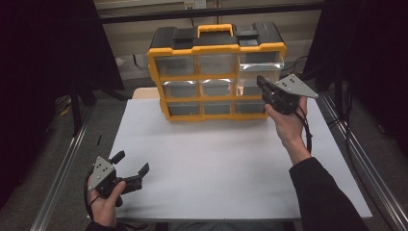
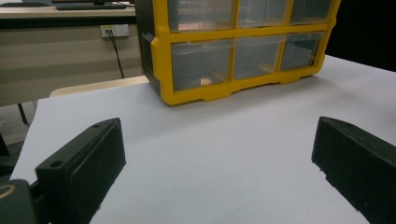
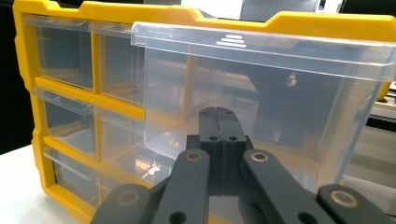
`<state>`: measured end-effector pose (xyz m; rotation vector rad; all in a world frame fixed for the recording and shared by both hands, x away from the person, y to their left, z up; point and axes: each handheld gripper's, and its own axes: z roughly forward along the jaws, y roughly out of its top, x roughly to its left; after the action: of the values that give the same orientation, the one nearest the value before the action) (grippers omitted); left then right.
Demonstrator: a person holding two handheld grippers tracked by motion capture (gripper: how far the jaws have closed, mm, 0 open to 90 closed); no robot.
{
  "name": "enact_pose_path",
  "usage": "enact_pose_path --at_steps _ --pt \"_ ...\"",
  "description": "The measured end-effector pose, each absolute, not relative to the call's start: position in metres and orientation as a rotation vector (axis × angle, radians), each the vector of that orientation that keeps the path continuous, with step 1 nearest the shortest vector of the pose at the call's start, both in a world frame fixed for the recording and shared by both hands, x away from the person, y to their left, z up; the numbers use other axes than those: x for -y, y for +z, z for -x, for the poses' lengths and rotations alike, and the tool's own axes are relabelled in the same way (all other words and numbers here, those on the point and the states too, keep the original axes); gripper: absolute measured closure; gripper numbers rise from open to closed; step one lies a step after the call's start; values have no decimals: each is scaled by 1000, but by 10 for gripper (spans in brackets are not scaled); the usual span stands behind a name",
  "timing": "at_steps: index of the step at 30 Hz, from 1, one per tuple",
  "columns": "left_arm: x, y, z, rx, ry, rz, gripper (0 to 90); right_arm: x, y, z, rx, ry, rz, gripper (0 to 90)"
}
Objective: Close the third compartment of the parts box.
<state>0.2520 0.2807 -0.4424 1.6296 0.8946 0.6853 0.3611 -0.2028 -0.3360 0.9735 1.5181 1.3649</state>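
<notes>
Drawer point(image 3: 261, 93), clear plastic, top-right slot of the yellow organizer point(image 1: 216, 79), sits part way out of its slot, right ahead of the right gripper point(image 1: 263, 85). Its jaws are pressed together, nothing between them, tips at the drawer's front wall in the right gripper view; contact itself I can't confirm. Step in hand reads as moving this drawer along its slot, probably pushing it home, though a pull-out can't be ruled out. To do it well: keep the shut jaws square to the front wall and near its middle, so the drawer doesn't skew and bind on the yellow frame; push straight along the slot, slow, no upward lift on the lip. Organizer stands free on the tabletop point(image 1: 216, 159) and may slide back under a hard push, so go gently. Left gripper point(image 1: 130, 168) rests low, well apart from the organizer, jaws spread wide with bare tabletop between them; it could brace the case if it shifts.
</notes>
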Motion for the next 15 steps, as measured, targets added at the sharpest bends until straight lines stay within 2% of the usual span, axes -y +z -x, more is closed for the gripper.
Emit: enact_pose_path --at_steps 15 --pt "-280 -442 -252 -902 683 -1626 27 205 -333 -377 -1524 1322 -992 899"
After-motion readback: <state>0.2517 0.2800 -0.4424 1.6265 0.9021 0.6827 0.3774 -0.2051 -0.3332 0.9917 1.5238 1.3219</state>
